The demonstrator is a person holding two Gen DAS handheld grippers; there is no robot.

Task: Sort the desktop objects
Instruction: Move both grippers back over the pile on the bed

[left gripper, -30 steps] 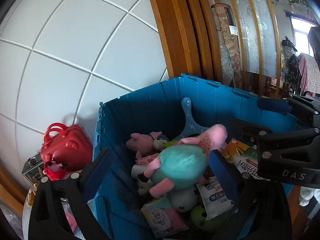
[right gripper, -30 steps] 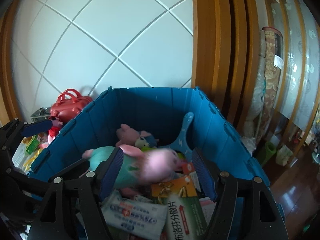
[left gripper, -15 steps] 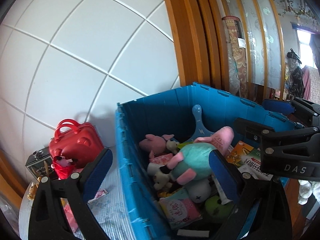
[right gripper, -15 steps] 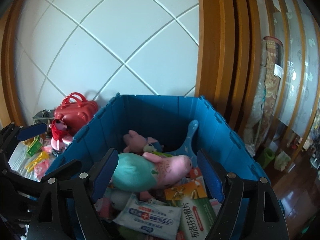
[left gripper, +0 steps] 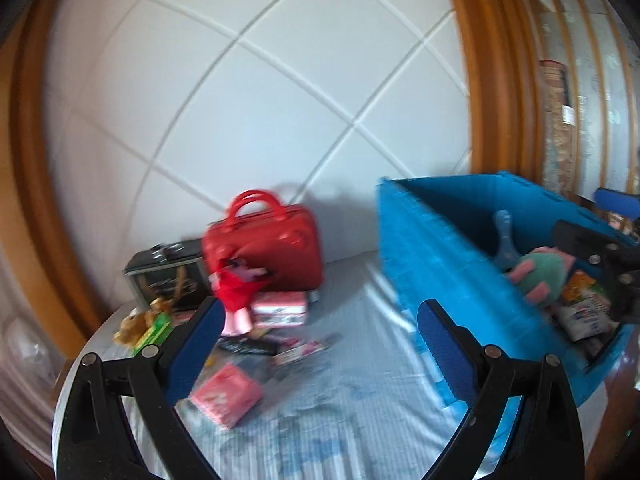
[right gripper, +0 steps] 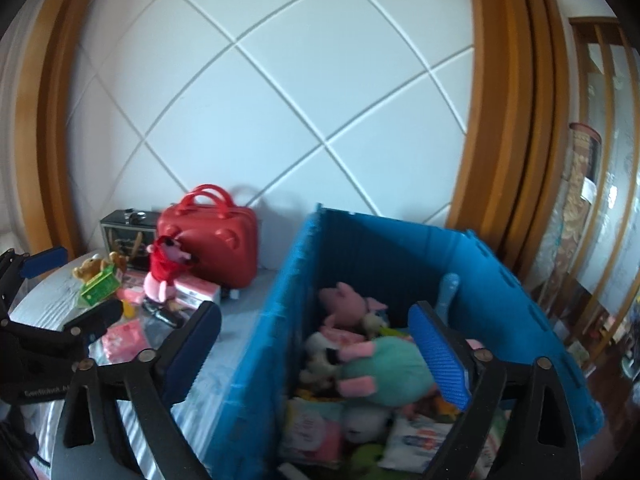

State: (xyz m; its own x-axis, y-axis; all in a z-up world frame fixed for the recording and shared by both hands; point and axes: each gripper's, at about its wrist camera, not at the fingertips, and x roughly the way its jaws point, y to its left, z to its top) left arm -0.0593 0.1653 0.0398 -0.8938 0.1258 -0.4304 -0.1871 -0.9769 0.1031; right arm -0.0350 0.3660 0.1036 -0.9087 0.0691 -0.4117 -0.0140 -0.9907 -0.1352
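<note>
White quilted wall panels with diagonal seams fill the background of the left wrist view, framed by curved wooden trim; below them lies a table under a pale striped cloth. On it, near the wall, stands a red case with two handles, a dark tin box just beside it on the left; a plush in a red dress leans against the case front, a small brown plush sits at the far left, and a pink packet lies nearer the camera among blurred flat items. The left gripper hangs over the cloth with its blue-padded jaws spread wide and nothing between them. A blue crate stands at the right, a teal and pink plush lying inside on top of packets.

From the right wrist view the same panelled wall and trim rise behind; the crate sits below centre, the teal and pink plush resting loose on the heap inside, a pink plush behind it. The right gripper has its jaws opening, straddling the crate's left wall, gripping nothing; the left gripper shows at the left edge above the cloth.
</note>
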